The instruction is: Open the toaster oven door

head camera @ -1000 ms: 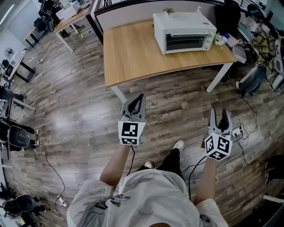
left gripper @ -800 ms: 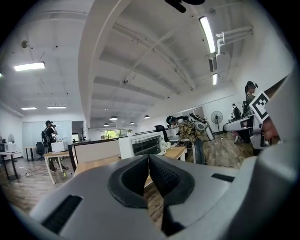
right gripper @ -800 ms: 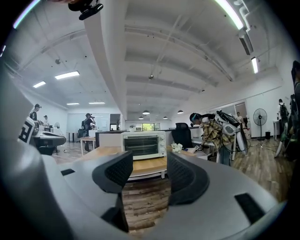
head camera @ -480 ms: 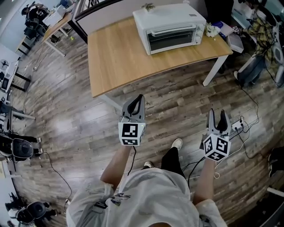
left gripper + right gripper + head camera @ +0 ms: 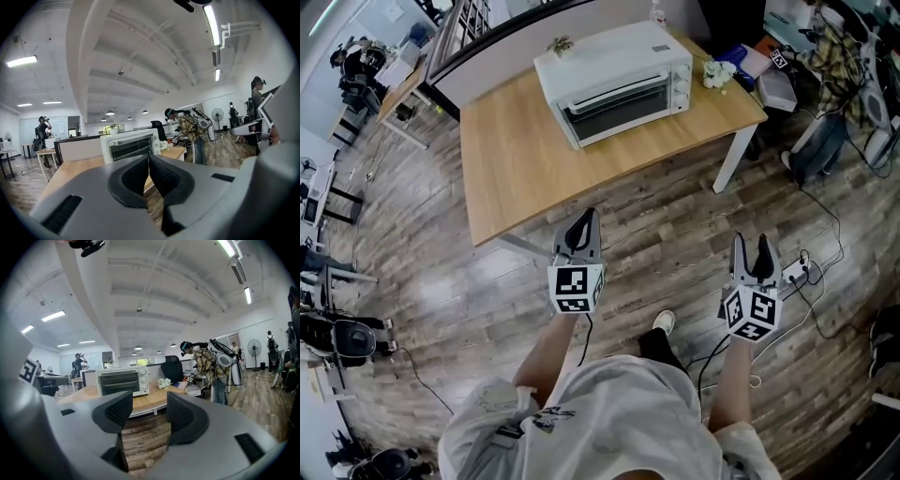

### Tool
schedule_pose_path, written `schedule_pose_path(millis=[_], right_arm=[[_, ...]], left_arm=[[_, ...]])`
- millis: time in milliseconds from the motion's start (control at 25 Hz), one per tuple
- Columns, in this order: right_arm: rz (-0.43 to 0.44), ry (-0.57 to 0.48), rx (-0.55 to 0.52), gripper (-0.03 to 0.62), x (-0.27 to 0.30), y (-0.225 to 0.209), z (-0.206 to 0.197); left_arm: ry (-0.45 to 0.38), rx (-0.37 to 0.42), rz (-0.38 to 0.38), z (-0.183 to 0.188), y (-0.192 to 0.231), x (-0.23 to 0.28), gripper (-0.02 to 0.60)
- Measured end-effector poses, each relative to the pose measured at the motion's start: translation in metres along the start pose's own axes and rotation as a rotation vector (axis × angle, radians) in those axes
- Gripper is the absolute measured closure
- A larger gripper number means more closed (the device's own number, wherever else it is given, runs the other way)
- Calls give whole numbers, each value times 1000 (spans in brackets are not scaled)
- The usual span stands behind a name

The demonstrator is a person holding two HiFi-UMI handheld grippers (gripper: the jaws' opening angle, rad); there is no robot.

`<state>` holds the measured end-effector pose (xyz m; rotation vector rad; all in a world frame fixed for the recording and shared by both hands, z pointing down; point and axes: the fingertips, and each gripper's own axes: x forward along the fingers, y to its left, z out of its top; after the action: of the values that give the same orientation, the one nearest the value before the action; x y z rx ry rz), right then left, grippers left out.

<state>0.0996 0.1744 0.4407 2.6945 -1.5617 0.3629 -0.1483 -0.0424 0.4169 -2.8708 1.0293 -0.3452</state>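
A white toaster oven (image 5: 614, 82) with a glass door stands at the back of a wooden table (image 5: 534, 159), door closed. It also shows in the left gripper view as the toaster oven (image 5: 129, 145) and in the right gripper view as the toaster oven (image 5: 123, 381). My left gripper (image 5: 581, 225) is shut and empty, held over the floor just short of the table's front edge. To the right, my right gripper (image 5: 751, 251) is open with nothing between its jaws, also over the floor and well short of the oven.
A small white flower bunch (image 5: 717, 71) lies on the table right of the oven. A person in a plaid shirt (image 5: 206, 366) stands by a cluttered desk at the right. Cables and a power strip (image 5: 797, 272) lie on the plank floor near my right gripper.
The view has swung and advanced: table and oven have shifted left and down in the head view, closer to me. Both grippers keep their poses, the left shut, the right open.
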Motion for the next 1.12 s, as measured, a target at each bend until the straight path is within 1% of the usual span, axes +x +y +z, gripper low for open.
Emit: schedule_pose_path(millis=[120, 240, 440, 600, 760, 1000, 1120], right_arm=[[4, -5, -3, 352, 19, -20, 8], [7, -10, -4, 352, 36, -40, 16], [28, 10, -12, 352, 59, -61, 16], [52, 26, -27, 352, 70, -59, 11], [73, 26, -35, 352, 84, -52, 14], [102, 32, -78, 352, 118, -50, 17], [134, 44, -108, 352, 147, -40, 22]], left_arm=[[-14, 11, 4, 12, -14, 28, 566], [-27, 3, 18, 24, -24, 53, 566], [-35, -2, 34, 33, -42, 75, 566], [-12, -7, 44, 24, -43, 78, 566], [9, -34, 59, 12, -34, 89, 566], [-7, -62, 59, 4, -33, 121, 566], [-6, -101, 65, 0, -23, 142, 566]])
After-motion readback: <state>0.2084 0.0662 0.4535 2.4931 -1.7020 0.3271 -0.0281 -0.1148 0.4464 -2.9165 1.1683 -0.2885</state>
